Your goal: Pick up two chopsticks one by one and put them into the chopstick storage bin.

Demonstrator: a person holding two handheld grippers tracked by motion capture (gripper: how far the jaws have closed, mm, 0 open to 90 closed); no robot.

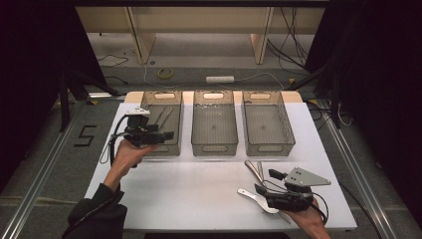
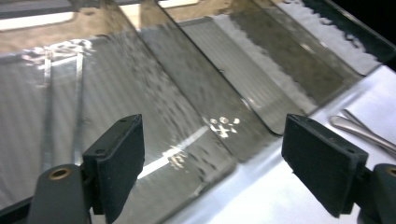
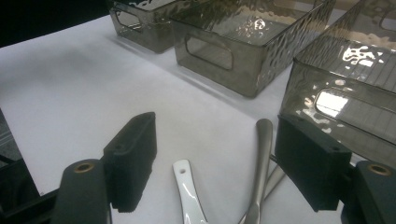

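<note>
Three smoky clear bins stand in a row at the back of the white table (image 1: 199, 184). My left gripper (image 1: 165, 135) hovers over the left bin (image 1: 160, 95), jaws wide apart and empty; in the left gripper view (image 2: 212, 163) it looks down into that bin, where thin metal pieces (image 2: 77, 88) lie. My right gripper (image 1: 263, 182) is low at the front right, open. Between its pads (image 3: 217, 158) lie a white spoon handle (image 3: 186, 184) and a metal utensil handle (image 3: 262, 154), neither of them gripped. The white spoon (image 1: 253, 197) and metal utensils (image 1: 255, 169) rest on the table.
The middle bin (image 1: 214, 147) and right bin (image 1: 268, 147) look empty. In the right gripper view the bins' handled front walls (image 3: 210, 53) stand just beyond the utensils. More metal utensils (image 2: 362, 131) lie on the table to the right of the left gripper.
</note>
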